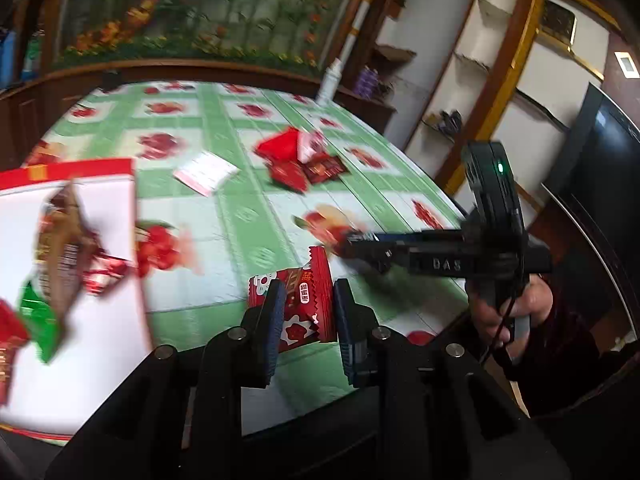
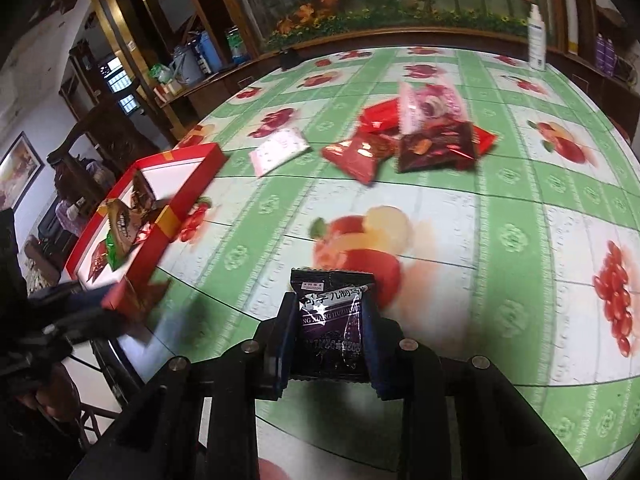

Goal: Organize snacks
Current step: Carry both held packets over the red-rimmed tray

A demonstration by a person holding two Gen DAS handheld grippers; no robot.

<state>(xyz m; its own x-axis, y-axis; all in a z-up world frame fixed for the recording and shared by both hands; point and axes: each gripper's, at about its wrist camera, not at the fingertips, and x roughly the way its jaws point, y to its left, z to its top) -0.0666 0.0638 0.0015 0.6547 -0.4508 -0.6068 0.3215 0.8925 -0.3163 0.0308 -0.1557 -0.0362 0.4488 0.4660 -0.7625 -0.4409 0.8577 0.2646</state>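
A round tabletop fills both views, covered by a glossy green-and-white checked cloth printed with red fruit; its curved rim runs close along a dark wooden cabinet at the far side, and a white bottle stands by that far edge. The wide middle of the cloth lies bare between the box on the left and the loose packets farther back.

One shallow red box with a white floor and gold bands sits at the left rim of the tabletop, its near corner just reaching the edge. Several crinkled foil packets lie in it: a brown one, a green one and some red ones, too blurred to count surely.

One heap of snacks lies well apart from the box, about five or six red, maroon and pink pillow packets overlapping. One flat white packet lies alone between heap and box.

Two hand-held grippers show. The left hand-held gripper pinches a red packet with white blossoms and zigzag ends, raised clear of the cloth just right of the box. The right hand-held gripper pinches a black-purple packet with pale lettering, above the near cloth. A hand in a dark sleeve grips the right tool's handle.
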